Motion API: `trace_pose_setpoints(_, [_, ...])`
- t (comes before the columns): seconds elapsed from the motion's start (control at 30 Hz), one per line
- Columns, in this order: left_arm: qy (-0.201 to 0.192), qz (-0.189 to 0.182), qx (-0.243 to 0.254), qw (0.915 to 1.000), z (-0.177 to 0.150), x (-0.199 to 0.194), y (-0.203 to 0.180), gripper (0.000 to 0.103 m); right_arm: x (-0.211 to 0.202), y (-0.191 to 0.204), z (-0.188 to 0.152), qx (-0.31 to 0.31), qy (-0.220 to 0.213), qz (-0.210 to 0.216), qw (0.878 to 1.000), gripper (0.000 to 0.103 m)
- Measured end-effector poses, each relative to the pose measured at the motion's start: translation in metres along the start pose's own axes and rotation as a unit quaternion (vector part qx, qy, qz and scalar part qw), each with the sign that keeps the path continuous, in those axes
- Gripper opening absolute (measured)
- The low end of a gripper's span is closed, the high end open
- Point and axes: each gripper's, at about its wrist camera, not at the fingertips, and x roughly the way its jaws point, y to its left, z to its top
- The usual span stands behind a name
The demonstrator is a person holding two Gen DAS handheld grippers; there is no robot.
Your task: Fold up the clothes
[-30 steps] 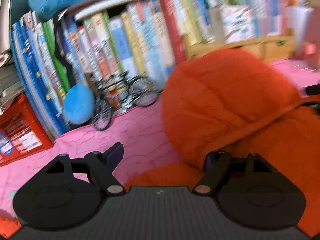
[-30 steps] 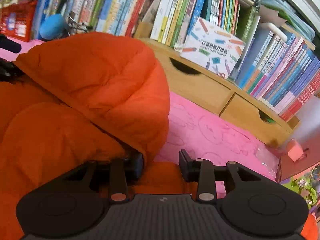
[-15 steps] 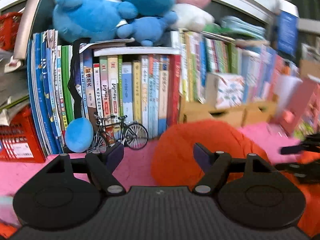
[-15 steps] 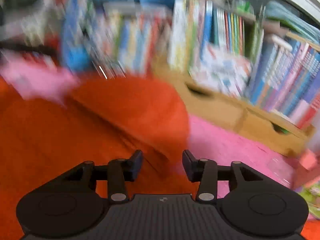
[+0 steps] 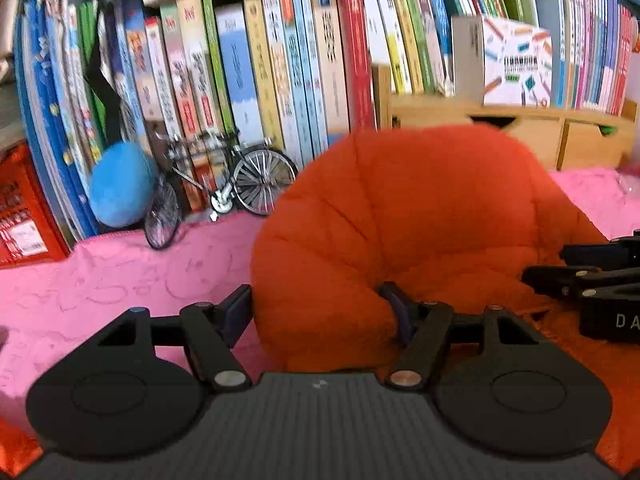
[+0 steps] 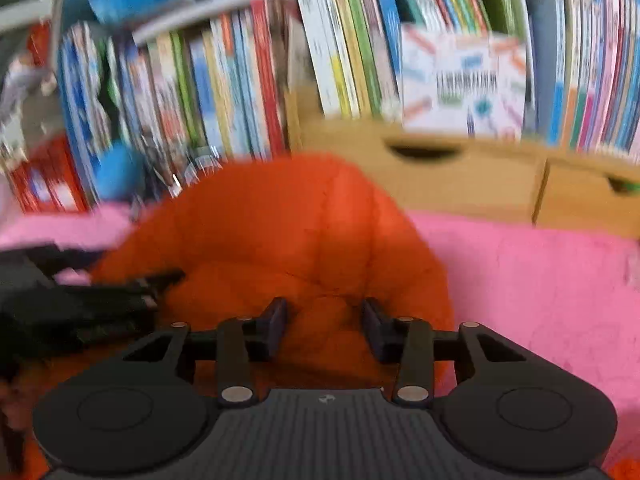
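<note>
Orange padded jacket [image 5: 420,220] lies bunched on the pink cloth [image 5: 120,280] before the bookshelf [image 5: 280,60]; its hood stands rounded, so folding looks barely begun. Left gripper [image 5: 320,312] and right gripper [image 6: 324,324] are both closing, each with padding between its jaws. Legible writing: only "DA" on the right gripper's body; book spines are unreadable.

Each hand-held gripper [image 5: 320,312] is matte black with ribbed grey base, silver rivets.

Bare pink cloth [image 5: 120,288] leftward; books [image 5: 280,72] and model bicycle [image 5: 224,188] behind.
</note>
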Motion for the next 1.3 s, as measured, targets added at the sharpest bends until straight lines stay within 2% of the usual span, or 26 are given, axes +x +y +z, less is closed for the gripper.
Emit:
trace_pose_setpoints(0.13, [0.025, -0.013, -0.017, 0.9995, -0.003, 0.011, 0.005, 0.072, 0.012, 0.003, -0.006, -0.004, 0.011, -0.001, 1.0, 0.041])
trace_pose_setpoints(0.27, [0.023, -0.029, -0.038, 0.9986, -0.004, 0.006, 0.017, 0.071, 0.016, 0.016, -0.004, -0.031, 0.008, -0.017, 0.999, 0.042])
trace_pose_setpoints(0.33, [-0.019, -0.054, -0.07, 0.9959, -0.001, -0.012, 0.036, 0.068, 0.009, 0.015, -0.001, -0.028, 0.004, -0.005, 1.0, 0.042])
trace_pose_setpoints(0.37, [-0.048, -0.07, -0.087, 0.9926, 0.002, -0.023, 0.049, 0.068, -0.002, 0.009, 0.003, -0.022, -0.006, 0.017, 1.0, 0.043])
trace_pose_setpoints(0.4, [-0.078, -0.089, -0.097, 0.9883, 0.008, -0.031, 0.062, 0.072, -0.012, 0.001, 0.008, -0.017, -0.021, 0.044, 0.999, 0.047])
trace_pose_setpoints(0.43, [-0.082, -0.101, -0.097, 0.9867, 0.018, -0.031, 0.071, 0.075, -0.022, -0.006, 0.012, -0.012, -0.041, 0.069, 0.997, 0.052])
trace_pose_setpoints(0.47, [-0.084, -0.113, -0.096, 0.9853, 0.027, -0.03, 0.079, 0.075, -0.028, -0.015, 0.017, -0.009, -0.058, 0.08, 0.995, 0.064])
trace_pose_setpoints(0.5, [-0.071, -0.121, -0.09, 0.986, 0.037, -0.021, 0.083, 0.076, -0.03, -0.023, 0.025, -0.003, -0.068, 0.075, 0.995, 0.07])
trace_pose_setpoints(0.6, [-0.003, -0.144, -0.078, 0.9864, 0.051, 0.014, 0.083, 0.077, -0.015, -0.046, 0.051, 0.026, -0.068, 0.055, 0.996, 0.07])
trace_pose_setpoints(0.7, [0.072, -0.176, -0.082, 0.9783, 0.052, 0.05, 0.078, 0.077, 0.015, -0.064, 0.063, 0.055, -0.029, 0.063, 0.996, 0.07])
trace_pose_setpoints(0.8, [0.092, -0.212, -0.113, 0.9663, 0.042, 0.067, 0.074, 0.077, 0.037, -0.06, 0.061, 0.039, 0.011, 0.083, 0.996, 0.073])
trace_pose_setpoints(0.83, [0.088, -0.214, -0.115, 0.966, 0.039, 0.067, 0.072, 0.075, 0.045, -0.056, 0.06, 0.027, 0.022, 0.079, 0.996, 0.072])
trace_pose_setpoints(0.87, [0.083, -0.217, -0.115, 0.9659, 0.036, 0.067, 0.07, 0.061, 0.052, -0.052, 0.059, 0.015, 0.032, 0.075, 0.997, 0.067])
trace_pose_setpoints(0.9, [0.07, -0.223, -0.109, 0.9663, 0.033, 0.062, 0.067, 0.03, 0.056, -0.049, 0.057, 0.009, 0.039, 0.07, 0.997, 0.05])
trace_pose_setpoints(0.93, [0.056, -0.229, -0.103, 0.9665, 0.031, 0.058, 0.065, 0.016, 0.058, -0.047, 0.054, 0.005, 0.04, 0.065, 0.997, 0.04])
trace_pose_setpoints(1.0, [0.011, -0.227, -0.066, 0.9716, 0.029, 0.043, 0.056, 0.009, 0.053, -0.035, 0.05, -0.032, 0.01, 0.049, 0.998, 0.017])
trace_pose_setpoints(1.07, [-0.028, -0.207, -0.028, 0.9776, 0.032, 0.031, 0.046, 0.009, 0.045, -0.019, 0.047, -0.085, -0.029, 0.024, 0.996, 0.014])
trace_pose_setpoints(1.17, [-0.069, -0.169, 0.011, 0.9832, 0.04, 0.023, 0.033, 0.008, 0.038, 0.006, 0.046, -0.165, -0.081, -0.024, 0.983, 0.011])
trace_pose_setpoints(1.3, [-0.129, -0.122, 0.068, 0.9816, 0.054, 0.02, 0.023, 0.009, 0.036, 0.021, 0.055, -0.215, -0.15, -0.078, 0.962, 0.011])
